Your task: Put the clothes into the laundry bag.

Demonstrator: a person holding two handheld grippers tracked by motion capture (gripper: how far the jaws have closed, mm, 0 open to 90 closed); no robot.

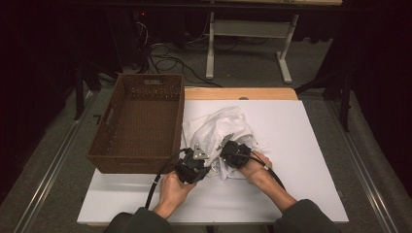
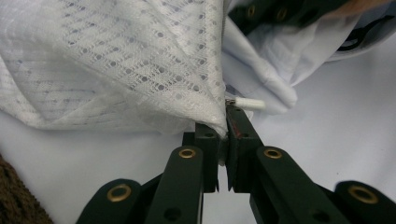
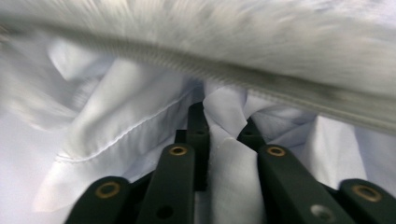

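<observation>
Now the left gripper (image 2: pixel 223 133) has its jaws pressed together on the zipper corner of the white mesh bag (image 2: pixel 116 60), and the right gripper (image 3: pixel 224 135) pinches a fold of the white garment (image 3: pixel 140 116) just under the bag's zipper edge. To do this step well, I think the left one should hold the bag mouth steady while the right one moves the cloth slowly. The crumpled bundle lies directly before both grippers, beside the brown basket (image 1: pixel 138 121).

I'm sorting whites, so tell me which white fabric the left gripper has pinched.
The mesh fabric, dotted with small holes, clamped at its hemmed corner by the left gripper; the smooth cloth beside it has no holes.
</observation>
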